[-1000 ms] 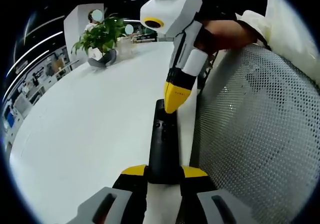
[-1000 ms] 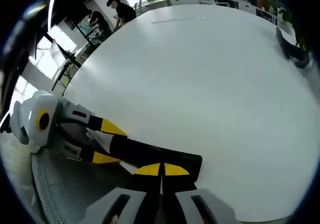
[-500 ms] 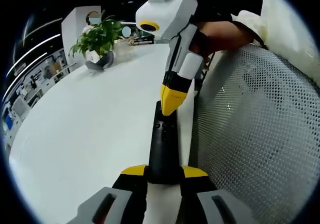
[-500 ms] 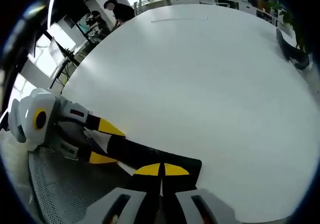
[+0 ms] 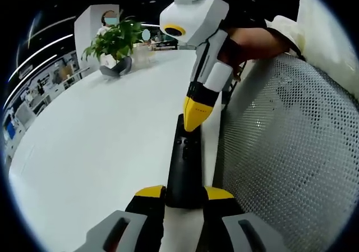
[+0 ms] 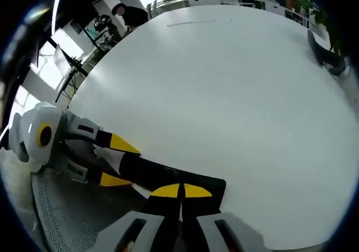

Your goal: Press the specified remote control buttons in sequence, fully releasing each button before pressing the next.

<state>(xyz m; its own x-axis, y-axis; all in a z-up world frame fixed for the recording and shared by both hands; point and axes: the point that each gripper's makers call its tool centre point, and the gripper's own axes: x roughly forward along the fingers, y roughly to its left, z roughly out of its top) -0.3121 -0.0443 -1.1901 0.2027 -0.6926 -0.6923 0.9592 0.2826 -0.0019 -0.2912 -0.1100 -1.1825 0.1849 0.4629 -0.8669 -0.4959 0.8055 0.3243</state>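
Note:
A black remote control (image 5: 183,165) lies lengthwise between the yellow-tipped jaws of my left gripper (image 5: 184,193), which is shut on its near end above the white table (image 5: 95,145). My right gripper (image 5: 194,117) comes down from the top of the left gripper view, jaws shut together, with its yellow tip on the remote's far end by the buttons. In the right gripper view my right gripper (image 6: 180,191) is shut over the remote (image 6: 162,174), and the left gripper (image 6: 119,162) clamps the remote from the left.
A grey mesh chair back (image 5: 291,156) stands close on the right of the remote. A potted plant (image 5: 114,43) sits at the table's far side. A person's hand (image 5: 252,39) holds the right gripper. A person (image 6: 126,13) stands beyond the table.
Both views wobble slightly. The right gripper's tip stays at the remote's far end, and the left gripper keeps its hold.

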